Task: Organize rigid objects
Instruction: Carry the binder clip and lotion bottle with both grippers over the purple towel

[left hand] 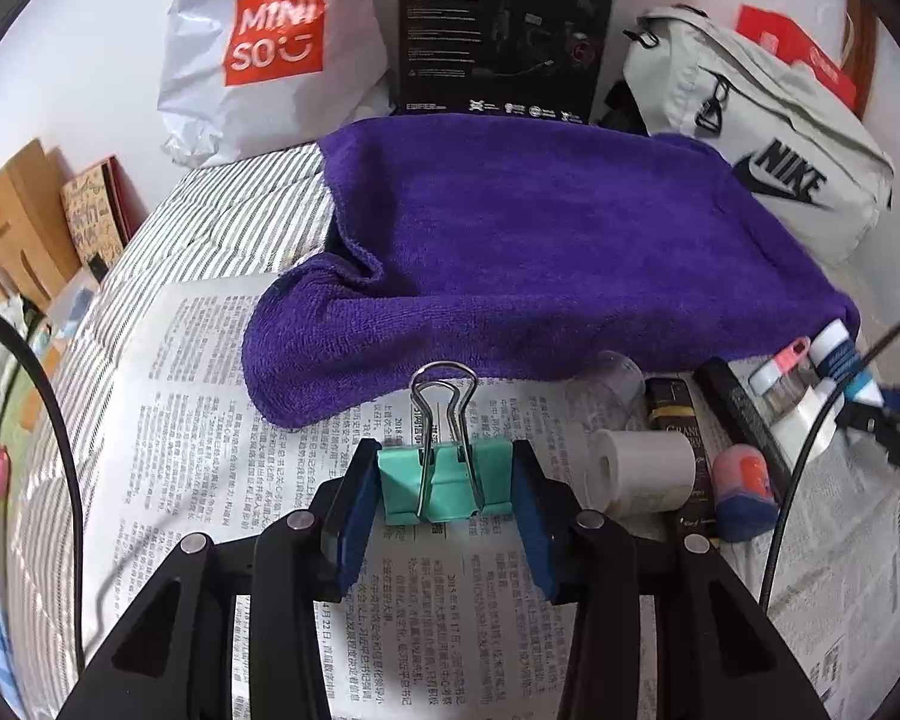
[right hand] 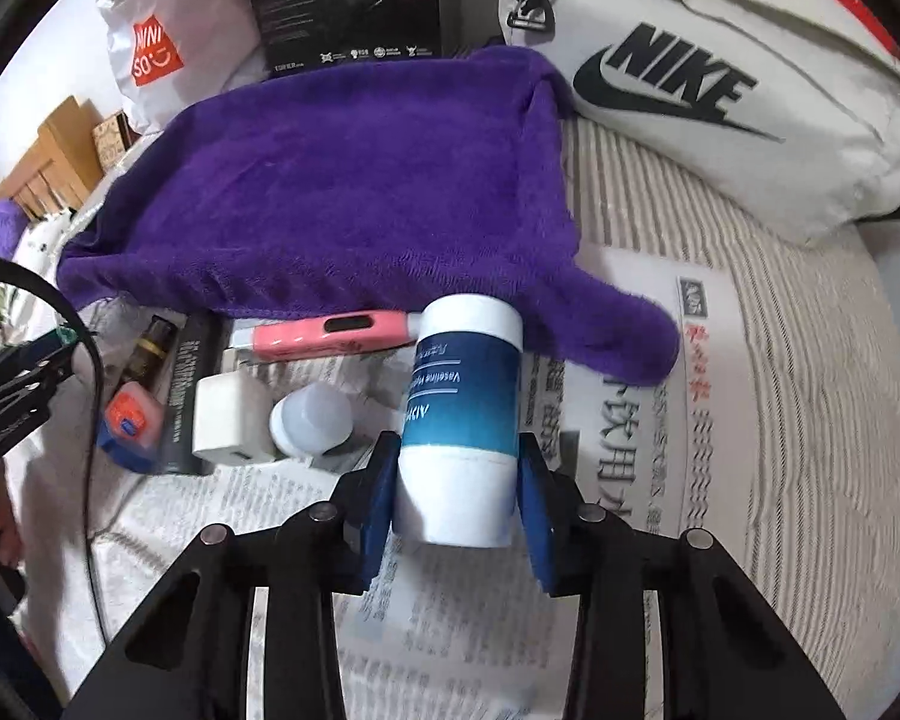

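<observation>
Organizing looks barely begun: left gripper (left hand: pixel 447 483) jaws clamp a green binder clip (left hand: pixel 444 480) above the newspaper (left hand: pixel 210 420), right gripper (right hand: pixel 459 489) jaws pinch a blue-white tube (right hand: pixel 462 420), while charger (right hand: pixel 228 420), thermometer (right hand: pixel 330 333) etc. lie loose.

Bare newspaper (left hand: pixel 198 420) lies open left of the left gripper (left hand: pixel 447 480). Ahead, the purple towel (left hand: pixel 540 240) blocks passage. To its right, a paper roll (left hand: pixel 642 471), dark box (left hand: pixel 744 420) and charger (right hand: pixel 231 420) crowd closely together.
</observation>
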Demonstrator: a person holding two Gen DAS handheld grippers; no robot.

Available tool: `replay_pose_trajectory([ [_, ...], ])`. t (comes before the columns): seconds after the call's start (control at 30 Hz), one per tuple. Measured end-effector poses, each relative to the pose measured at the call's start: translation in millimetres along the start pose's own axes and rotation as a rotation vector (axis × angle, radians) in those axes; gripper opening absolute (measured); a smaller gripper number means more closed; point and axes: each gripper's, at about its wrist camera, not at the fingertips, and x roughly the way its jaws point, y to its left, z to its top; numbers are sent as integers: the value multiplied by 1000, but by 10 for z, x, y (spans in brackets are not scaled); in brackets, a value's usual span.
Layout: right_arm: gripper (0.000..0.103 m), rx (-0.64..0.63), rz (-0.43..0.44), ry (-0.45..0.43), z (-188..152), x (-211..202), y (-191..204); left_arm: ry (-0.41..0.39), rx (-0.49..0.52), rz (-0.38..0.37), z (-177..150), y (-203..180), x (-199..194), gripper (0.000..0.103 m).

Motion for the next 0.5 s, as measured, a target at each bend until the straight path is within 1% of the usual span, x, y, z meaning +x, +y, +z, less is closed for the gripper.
replay_pose_trajectory([
  [0.07, 37, -16, -10, 2, -1, -7, 9, 4, -5, -6, 2, 6, -4, 41],
  [0.2, 38, 10, -4, 2, 28, 37, -26, 4, -3, 2, 7, 8, -3, 41],
  [0.33, 37, 36, -18, -26, 67, 74, -43, 4, -17, -8, 14, 32, -3, 41],
  [0.4, 37, 20, -21, -28, 54, 57, -36, 8, -1, -7, 17, 24, -3, 41],
  [0.5, 37, 4, -8, -15, 2, 5, -35, 16, -5, -15, 12, 31, -16, 40],
])
